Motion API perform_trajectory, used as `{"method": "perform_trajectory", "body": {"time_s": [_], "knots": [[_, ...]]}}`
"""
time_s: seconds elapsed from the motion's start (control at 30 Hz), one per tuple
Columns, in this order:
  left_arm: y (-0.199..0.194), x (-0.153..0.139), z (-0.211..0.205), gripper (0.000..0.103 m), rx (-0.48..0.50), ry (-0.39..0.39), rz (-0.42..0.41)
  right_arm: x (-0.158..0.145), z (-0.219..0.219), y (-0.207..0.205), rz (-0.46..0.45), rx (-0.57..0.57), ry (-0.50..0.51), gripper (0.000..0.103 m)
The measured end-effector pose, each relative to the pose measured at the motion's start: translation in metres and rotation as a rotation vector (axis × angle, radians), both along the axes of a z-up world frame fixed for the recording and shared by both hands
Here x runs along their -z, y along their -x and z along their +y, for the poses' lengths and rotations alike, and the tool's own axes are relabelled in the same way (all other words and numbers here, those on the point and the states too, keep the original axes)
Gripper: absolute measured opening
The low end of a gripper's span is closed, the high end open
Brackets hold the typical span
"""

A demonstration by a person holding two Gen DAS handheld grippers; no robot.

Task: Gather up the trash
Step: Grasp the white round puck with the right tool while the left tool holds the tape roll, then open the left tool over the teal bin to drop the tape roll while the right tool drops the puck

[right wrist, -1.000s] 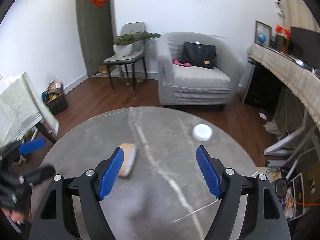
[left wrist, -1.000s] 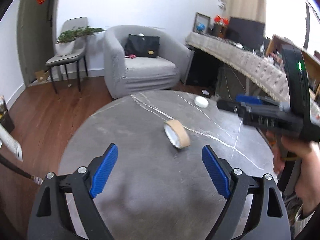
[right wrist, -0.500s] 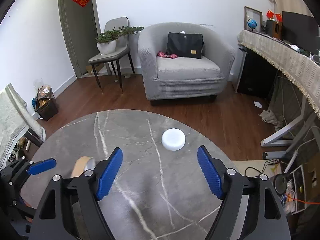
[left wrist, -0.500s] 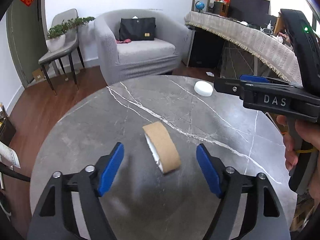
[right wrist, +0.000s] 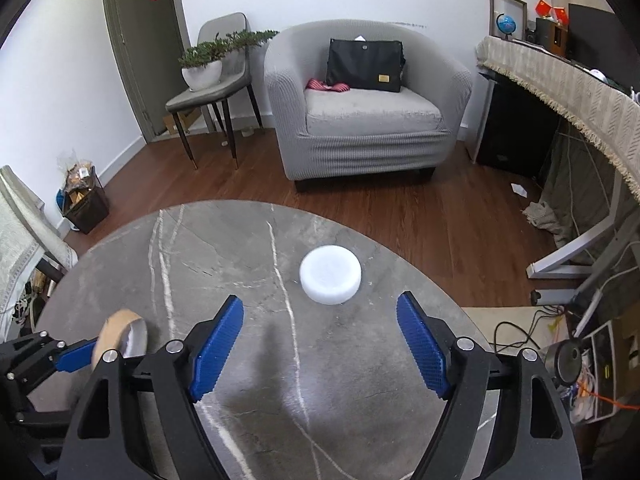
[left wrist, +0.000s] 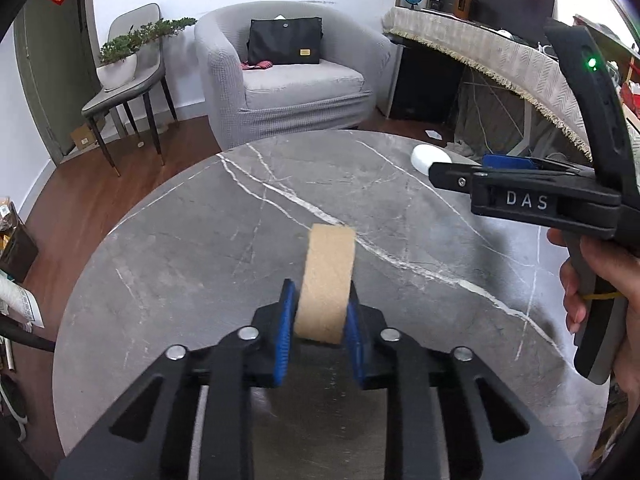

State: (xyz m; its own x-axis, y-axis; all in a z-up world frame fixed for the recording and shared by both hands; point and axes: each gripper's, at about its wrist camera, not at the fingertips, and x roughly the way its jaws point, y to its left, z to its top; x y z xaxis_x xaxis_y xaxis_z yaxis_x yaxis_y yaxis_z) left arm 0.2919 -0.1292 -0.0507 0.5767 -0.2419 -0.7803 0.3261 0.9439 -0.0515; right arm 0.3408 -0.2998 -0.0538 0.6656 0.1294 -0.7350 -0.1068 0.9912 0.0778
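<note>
My left gripper [left wrist: 320, 320] is shut on a brown cardboard tape roll [left wrist: 326, 280], which stands on edge on the round grey marble table [left wrist: 200, 248]. The roll also shows in the right wrist view [right wrist: 116, 336] at the lower left, between the left gripper's blue pads. My right gripper [right wrist: 320, 340] is open and empty above the table, with a white round puck [right wrist: 331, 274] just beyond its fingertips. In the left wrist view the right gripper [left wrist: 460, 170] reaches in from the right, partly hiding the white puck [left wrist: 428, 157].
A grey armchair [right wrist: 360, 108] with a black bag stands beyond the table. A chair with a potted plant [right wrist: 204, 68] is at the back left. A cloth-covered desk [right wrist: 568, 84] runs along the right. A basket of clutter [right wrist: 82, 196] sits on the floor at left.
My left gripper has moved in on the tape roll and shut on it. My right gripper has moved toward the white puck, still open.
</note>
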Motion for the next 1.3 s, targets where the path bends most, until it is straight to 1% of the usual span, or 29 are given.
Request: {"method": "perform_trajectory", "body": {"time_s": [0.1, 0.23, 0.33, 0.43, 0.5, 0.63, 0.67, 0.7, 0.77, 1.03, 1.2, 1.3], "knots": [[0.0, -0.001, 0.008, 0.025, -0.002, 0.025, -0.001, 0.004, -0.002, -0.006, 0.01, 0.016, -0.006, 0.08], [0.002, -0.007, 0.019, 0.025, 0.003, 0.061, -0.012, 0.006, -0.001, -0.015, 0.008, 0.04, 0.002, 0.085], [0.007, -0.013, 0.027, 0.025, 0.009, 0.077, -0.029, 0.008, -0.001, -0.022, 0.012, 0.054, -0.002, 0.085], [0.015, -0.017, 0.036, 0.025, 0.02, 0.098, -0.047, 0.012, 0.003, -0.03, 0.034, 0.063, 0.037, 0.084], [0.018, -0.02, 0.043, 0.025, 0.017, 0.106, -0.054, 0.016, 0.006, -0.035, 0.053, 0.064, 0.068, 0.075], [0.023, -0.023, 0.054, 0.025, 0.008, 0.105, -0.055, 0.015, 0.007, -0.039, 0.055, 0.064, 0.061, 0.063], [0.025, -0.023, 0.057, 0.025, 0.01, 0.099, -0.058, 0.014, 0.007, -0.04, 0.052, 0.066, 0.06, 0.058], [0.026, -0.024, 0.059, 0.025, 0.012, 0.095, -0.061, 0.014, 0.007, -0.04, 0.047, 0.07, 0.057, 0.055], [0.031, -0.026, 0.066, 0.025, 0.01, 0.101, -0.071, 0.013, 0.008, -0.039, 0.039, 0.073, 0.055, 0.041], [0.047, -0.042, 0.081, 0.025, 0.005, 0.072, -0.157, 0.009, 0.02, -0.034, 0.039, 0.066, 0.071, 0.039], [0.055, -0.047, 0.094, 0.025, -0.018, 0.067, -0.181, -0.001, 0.038, -0.014, 0.016, 0.036, 0.069, 0.04], [0.066, -0.049, 0.105, 0.025, -0.035, 0.066, -0.189, -0.005, 0.047, 0.0, 0.002, 0.022, 0.049, 0.04]]}}
